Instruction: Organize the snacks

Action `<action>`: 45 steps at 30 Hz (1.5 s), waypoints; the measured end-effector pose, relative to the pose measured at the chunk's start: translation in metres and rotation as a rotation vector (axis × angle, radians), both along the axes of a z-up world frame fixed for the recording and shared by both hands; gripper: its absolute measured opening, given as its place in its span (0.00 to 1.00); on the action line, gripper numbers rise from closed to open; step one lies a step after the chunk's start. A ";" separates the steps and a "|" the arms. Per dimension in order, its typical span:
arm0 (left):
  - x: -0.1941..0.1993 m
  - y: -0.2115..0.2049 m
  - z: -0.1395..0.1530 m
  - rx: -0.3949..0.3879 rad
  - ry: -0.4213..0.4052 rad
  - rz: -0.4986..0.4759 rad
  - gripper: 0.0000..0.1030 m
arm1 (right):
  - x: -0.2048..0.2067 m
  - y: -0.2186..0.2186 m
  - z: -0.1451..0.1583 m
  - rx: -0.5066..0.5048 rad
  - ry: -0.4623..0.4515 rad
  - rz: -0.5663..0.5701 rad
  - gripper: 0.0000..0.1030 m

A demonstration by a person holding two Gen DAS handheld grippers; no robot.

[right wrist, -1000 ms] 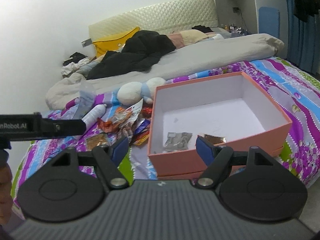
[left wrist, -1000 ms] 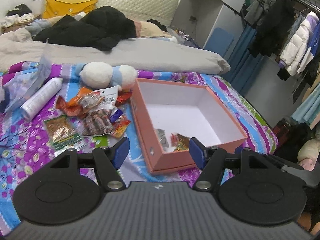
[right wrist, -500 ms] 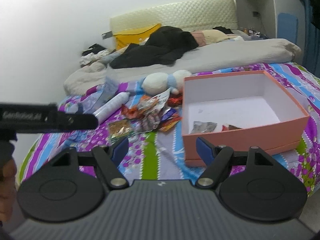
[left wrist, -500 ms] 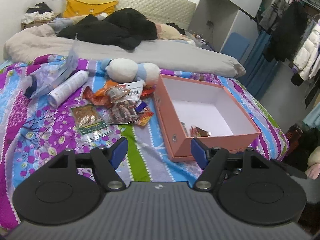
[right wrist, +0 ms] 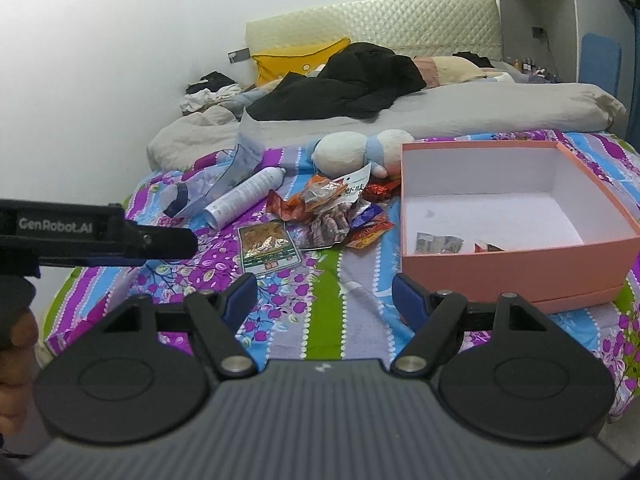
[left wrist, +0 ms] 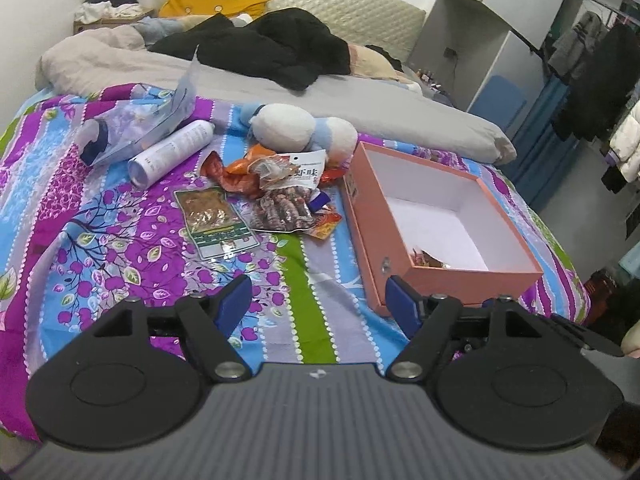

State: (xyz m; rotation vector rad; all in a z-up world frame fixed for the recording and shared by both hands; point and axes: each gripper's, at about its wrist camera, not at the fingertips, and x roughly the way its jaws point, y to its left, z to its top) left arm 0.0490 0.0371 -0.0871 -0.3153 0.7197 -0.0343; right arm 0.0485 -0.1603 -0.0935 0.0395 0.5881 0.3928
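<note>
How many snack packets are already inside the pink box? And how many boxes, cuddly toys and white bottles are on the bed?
Snack packets in the box: 2, a silver packet and a red packet
pink box: 1
plush toy: 1
white bottle: 1
Total: 5

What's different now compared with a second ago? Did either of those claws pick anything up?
No. Both grippers swung from the pink box toward the snack pile. The left gripper has just been opening, empty; the right gripper stayed open, empty. Snacks, box and its two packets haven't moved.
</note>
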 end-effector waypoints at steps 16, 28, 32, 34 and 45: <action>0.057 0.035 -0.029 -0.023 0.070 0.058 0.75 | 0.046 0.020 -0.012 -0.029 -0.003 0.016 0.73; 0.117 0.076 -0.074 -0.045 0.153 0.135 0.75 | 0.098 0.052 -0.034 -0.105 0.004 0.076 0.73; 0.139 0.090 -0.094 -0.038 0.183 0.163 0.77 | 0.124 0.063 -0.047 -0.131 0.043 0.087 0.73; 0.149 0.100 -0.105 -0.059 0.192 0.175 0.81 | 0.137 0.069 -0.056 -0.146 0.059 0.097 0.73; 0.206 0.145 -0.166 -0.109 0.248 0.210 0.81 | 0.201 0.100 -0.099 -0.206 0.126 0.118 0.72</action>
